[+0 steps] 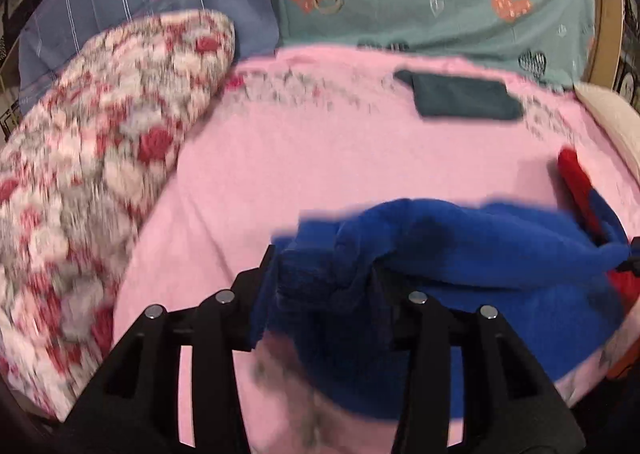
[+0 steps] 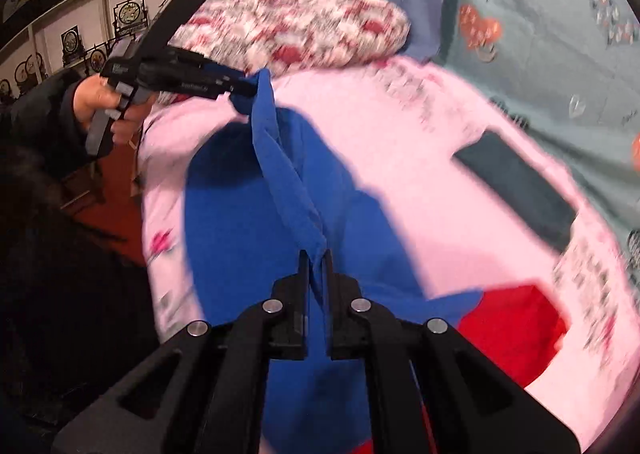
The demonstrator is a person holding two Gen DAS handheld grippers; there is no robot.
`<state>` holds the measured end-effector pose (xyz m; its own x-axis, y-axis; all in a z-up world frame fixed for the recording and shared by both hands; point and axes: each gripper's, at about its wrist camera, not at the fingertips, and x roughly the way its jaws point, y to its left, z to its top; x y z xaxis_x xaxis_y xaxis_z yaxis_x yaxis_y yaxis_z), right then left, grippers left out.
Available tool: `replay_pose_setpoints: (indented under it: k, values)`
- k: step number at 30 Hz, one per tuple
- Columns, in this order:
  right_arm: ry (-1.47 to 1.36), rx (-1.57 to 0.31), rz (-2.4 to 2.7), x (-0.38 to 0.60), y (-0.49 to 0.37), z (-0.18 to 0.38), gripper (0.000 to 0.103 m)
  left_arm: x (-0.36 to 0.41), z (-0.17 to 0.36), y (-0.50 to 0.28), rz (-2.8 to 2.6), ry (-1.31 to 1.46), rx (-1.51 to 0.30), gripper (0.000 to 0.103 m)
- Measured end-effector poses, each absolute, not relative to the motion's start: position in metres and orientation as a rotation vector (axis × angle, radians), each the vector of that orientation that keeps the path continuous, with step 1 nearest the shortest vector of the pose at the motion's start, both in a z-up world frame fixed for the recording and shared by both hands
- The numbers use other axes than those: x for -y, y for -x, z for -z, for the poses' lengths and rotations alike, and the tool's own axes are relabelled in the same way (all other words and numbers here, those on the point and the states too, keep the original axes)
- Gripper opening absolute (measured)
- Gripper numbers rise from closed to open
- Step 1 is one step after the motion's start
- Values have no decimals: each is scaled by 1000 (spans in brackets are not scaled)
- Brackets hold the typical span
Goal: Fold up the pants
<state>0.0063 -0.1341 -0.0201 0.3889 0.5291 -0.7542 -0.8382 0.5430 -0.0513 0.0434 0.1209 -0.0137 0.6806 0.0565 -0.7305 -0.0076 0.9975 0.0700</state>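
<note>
Black two-finger right gripper [image 2: 317, 254] pinches a fold of the soft blue fleece pants with red panels [image 2: 240, 222], lifted above the pink blanket [image 2: 400, 174]. Only the right view shows the left gripper [image 2: 250, 88] from outside, clamped on another fold, and the gloveless hand [image 2: 100, 102]. Left view adds bunched fleece between its fingers and a flat dark-green folded cloth [image 1: 466, 96].

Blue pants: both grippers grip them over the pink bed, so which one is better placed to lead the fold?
Probably the right gripper: it pinches a thin edge of the blue pants cleanly. The left gripper holds a thick bunch, suiting an anchor.
</note>
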Motion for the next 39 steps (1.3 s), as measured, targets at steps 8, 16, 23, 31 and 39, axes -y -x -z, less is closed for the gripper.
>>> replay_pose_setpoints:
  k: [8, 16, 23, 31, 39]
  values:
    - [355, -809, -863, 136, 30, 79, 5, -134, 54, -2, -75, -3, -867, 59]
    - [342, -798, -862, 135, 30, 80, 5, -133, 52, -1, -63, -6, -878, 73]
    - [332, -799, -866, 135, 30, 78, 5, -135, 33, 24, -14, 43, -844, 82]
    - [320, -808, -859, 133, 29, 82, 5, -119, 37, -2, 91, 287, -847, 78]
    - [314, -802, -857, 134, 30, 82, 6, -136, 73, -21, 113, 498, -963, 9]
